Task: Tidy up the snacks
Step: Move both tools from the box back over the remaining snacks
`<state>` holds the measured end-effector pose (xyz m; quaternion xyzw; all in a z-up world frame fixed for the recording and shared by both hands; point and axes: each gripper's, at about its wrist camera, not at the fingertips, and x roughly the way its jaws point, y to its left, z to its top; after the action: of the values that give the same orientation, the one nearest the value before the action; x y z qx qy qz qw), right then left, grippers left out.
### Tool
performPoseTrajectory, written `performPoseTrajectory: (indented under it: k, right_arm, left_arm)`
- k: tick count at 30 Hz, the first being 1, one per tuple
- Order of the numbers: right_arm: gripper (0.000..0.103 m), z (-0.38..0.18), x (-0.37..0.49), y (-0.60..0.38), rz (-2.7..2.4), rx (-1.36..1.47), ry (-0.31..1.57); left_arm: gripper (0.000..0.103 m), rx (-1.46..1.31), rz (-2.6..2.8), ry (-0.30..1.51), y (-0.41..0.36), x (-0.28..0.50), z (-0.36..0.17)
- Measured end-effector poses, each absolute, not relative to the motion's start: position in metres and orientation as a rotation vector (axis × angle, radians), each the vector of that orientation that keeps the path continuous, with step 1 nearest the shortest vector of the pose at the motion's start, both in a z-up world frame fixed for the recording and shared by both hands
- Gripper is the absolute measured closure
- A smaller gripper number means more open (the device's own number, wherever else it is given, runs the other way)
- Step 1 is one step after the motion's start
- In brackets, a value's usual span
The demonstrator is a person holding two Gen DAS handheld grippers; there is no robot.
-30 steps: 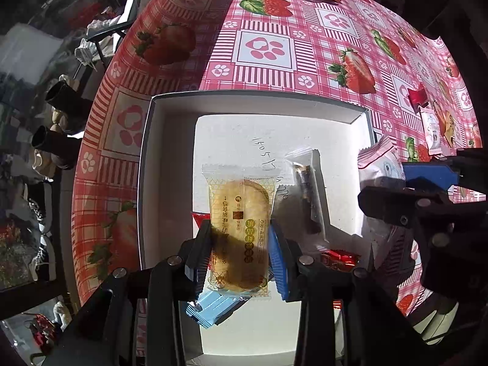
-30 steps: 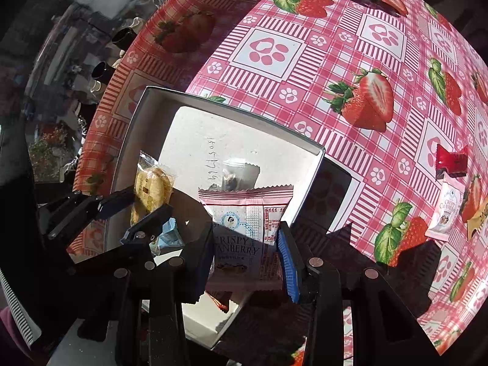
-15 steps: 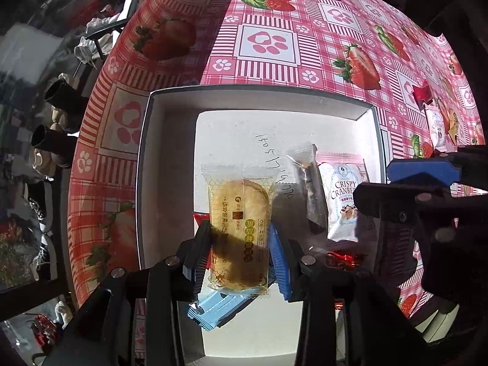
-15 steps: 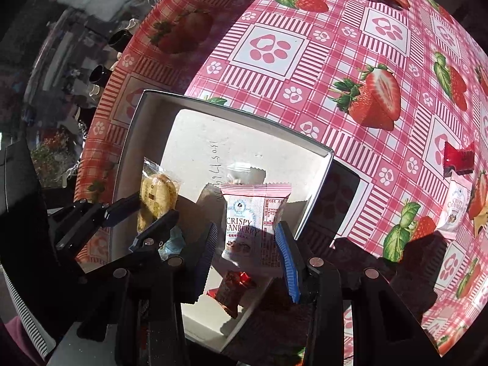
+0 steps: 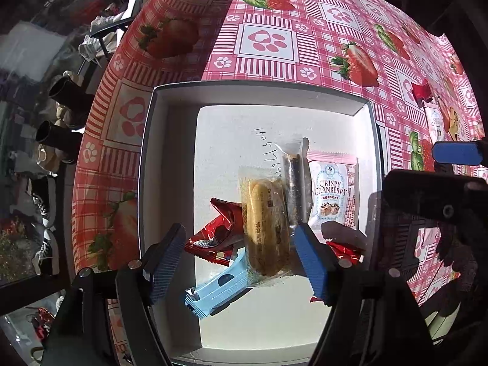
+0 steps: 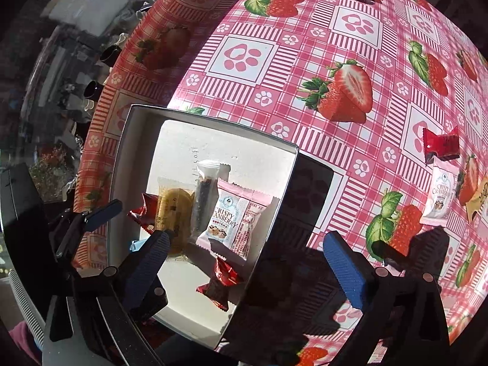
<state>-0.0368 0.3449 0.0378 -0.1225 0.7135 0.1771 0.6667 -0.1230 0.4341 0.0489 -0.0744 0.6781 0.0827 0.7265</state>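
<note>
White box, far half bare

Both claws just opened, downward.

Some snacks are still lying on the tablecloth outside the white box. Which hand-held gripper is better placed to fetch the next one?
Right. The right hand-held gripper is open and empty at the box's right wall, the side where the loose red candy and cranberry packet lie. The left hand-held gripper, also open, hangs over the snacks inside the box.
</note>
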Motion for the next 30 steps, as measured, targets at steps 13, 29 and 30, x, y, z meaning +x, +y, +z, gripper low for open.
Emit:
performPoseTrajectory:
  k: [13,29,30]
  right_arm:
    - [0.002,0.040,-0.037,0.279,0.282,-0.178,1.633]
    - [0.002,0.029,-0.050,0.144,0.043,0.049,1.693]
    - [0.002,0.026,-0.052,0.131,0.027,0.075,1.707]
  left_arm:
    - [0.025,-0.101,0.101,1.493,0.388,-0.115,0.067]
    - [0.025,0.011,-0.065,1.527,0.296,-0.087,0.070]
    - [0.025,0.015,-0.074,1.531,0.290,-0.085,0.069]
